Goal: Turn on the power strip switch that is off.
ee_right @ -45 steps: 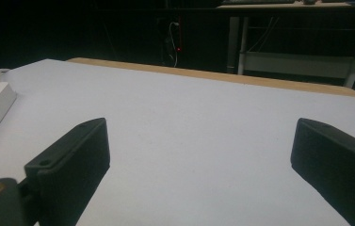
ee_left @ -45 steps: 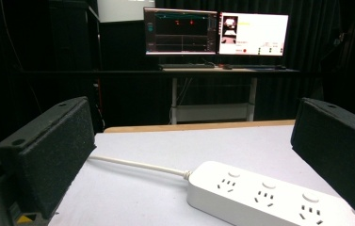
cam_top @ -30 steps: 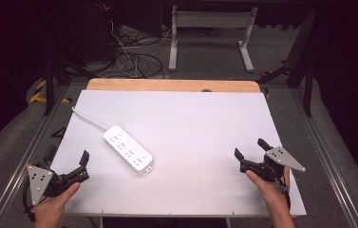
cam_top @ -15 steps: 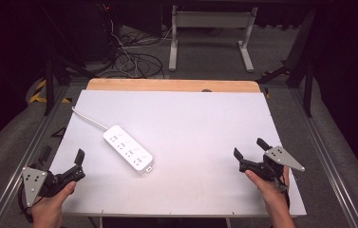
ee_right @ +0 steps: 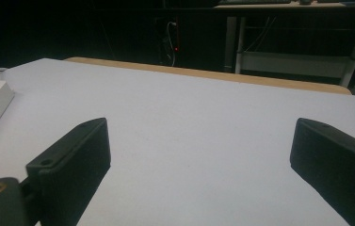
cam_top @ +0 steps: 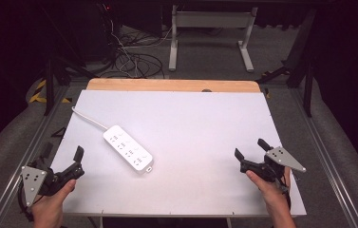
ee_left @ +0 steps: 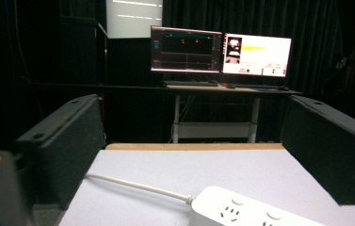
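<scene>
Two grippers, left gripper (cam_top: 61,164) and right gripper (cam_top: 251,151), fingers spread, empty; white plastic power strip (cam_top: 127,148) untouched on the worktop (cam_top: 200,128); a careless left reach could snag its cord (cam_top: 87,118).

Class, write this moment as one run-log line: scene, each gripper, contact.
scene: white power strip lying on table | left gripper: open, jaws just narrowing, nothing between | right gripper: open, empty | contact: none

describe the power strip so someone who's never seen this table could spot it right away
Start from the white table with the wooden strip along its far edge. On its left half lies the power strip, a white bar set diagonally, its white cord running off toward the far left corner. Nothing else lies on the tabletop.
</scene>
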`<state>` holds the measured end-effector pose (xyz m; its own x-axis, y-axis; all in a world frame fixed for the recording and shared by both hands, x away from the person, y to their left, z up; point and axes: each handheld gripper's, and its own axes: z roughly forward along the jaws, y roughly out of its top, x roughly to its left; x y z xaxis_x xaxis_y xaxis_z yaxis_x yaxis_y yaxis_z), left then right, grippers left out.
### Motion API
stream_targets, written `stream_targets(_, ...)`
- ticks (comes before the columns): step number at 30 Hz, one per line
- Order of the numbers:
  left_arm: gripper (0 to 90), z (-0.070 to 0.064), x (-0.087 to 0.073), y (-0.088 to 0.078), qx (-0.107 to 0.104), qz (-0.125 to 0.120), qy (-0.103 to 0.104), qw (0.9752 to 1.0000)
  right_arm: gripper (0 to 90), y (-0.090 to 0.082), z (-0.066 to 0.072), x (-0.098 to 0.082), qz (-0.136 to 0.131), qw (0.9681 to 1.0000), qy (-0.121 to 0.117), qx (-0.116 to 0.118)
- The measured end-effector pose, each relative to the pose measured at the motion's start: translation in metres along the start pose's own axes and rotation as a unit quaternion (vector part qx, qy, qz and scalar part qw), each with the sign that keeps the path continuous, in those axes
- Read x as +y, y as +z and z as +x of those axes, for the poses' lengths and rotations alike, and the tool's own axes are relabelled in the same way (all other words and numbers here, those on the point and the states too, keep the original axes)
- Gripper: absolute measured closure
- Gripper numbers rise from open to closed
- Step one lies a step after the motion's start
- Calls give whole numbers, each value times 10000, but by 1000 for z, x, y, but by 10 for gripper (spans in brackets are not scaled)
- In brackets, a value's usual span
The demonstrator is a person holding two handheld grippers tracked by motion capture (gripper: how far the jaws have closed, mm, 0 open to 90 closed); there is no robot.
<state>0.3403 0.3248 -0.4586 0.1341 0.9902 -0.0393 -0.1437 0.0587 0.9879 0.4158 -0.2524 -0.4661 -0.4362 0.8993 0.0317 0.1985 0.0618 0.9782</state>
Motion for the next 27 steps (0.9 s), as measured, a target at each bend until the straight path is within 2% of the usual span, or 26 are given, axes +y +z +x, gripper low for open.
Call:
stream_targets(2, 119, 0, 1, 0, -44, 64, -59, 10000, 61, 0, 0, 0, 0, 10000, -7, 5)
stream_targets(3, 241, 1, 1, -1, -126, 120, -118, 9998, 61, 0, 0, 0, 2, 10000, -8, 9)
stream_targets(4, 295, 1, 2, -2, -252, 231, -114, 9994, 61, 0, 0, 0, 2, 10000, -7, 13)
stream_targets(5, 366, 1, 2, -2, -252, 231, -114, 9994, 62, 0, 0, 0, 0, 10000, -3, 18)
stream_targets(6, 435, 1, 2, -2, -360, 322, -172, 9987, 64, 0, 0, 0, -11, 10000, 8, 18)
stream_targets(8, 508, 3, 4, -3, -418, 440, -257, 9978, 68, 0, -1, 0, -11, 10000, 21, 20)
stream_targets(10, 572, 6, 8, -3, -442, 443, -438, 9971, 72, -1, -1, 0, -12, 10000, 38, 26)
stream_targets(11, 597, 6, 8, -3, -442, 443, -438, 9971, 72, -1, -1, 0, -18, 10000, 73, 33)
stream_targets(15, 688, 11, 11, -2, -395, 456, -731, 9955, 73, -2, -1, 1, -23, 10000, 64, 48)
stream_targets(17, 765, 12, 12, -1, -417, 472, -728, 9954, 74, -2, -1, 0, -32, 10000, 70, 44)
stream_targets(19, 793, 12, 13, 0, -447, 450, -707, 9955, 76, -3, -2, 0, -37, 9999, 88, 53)
stream_targets(21, 803, 12, 15, 1, -429, 407, -600, 9964, 77, -3, -2, 0, -40, 9999, 91, 51)
stream_targets(27, 899, 12, 22, 5, -410, 592, -481, 9962, 79, -3, -2, 0, -25, 9999, 106, 52)
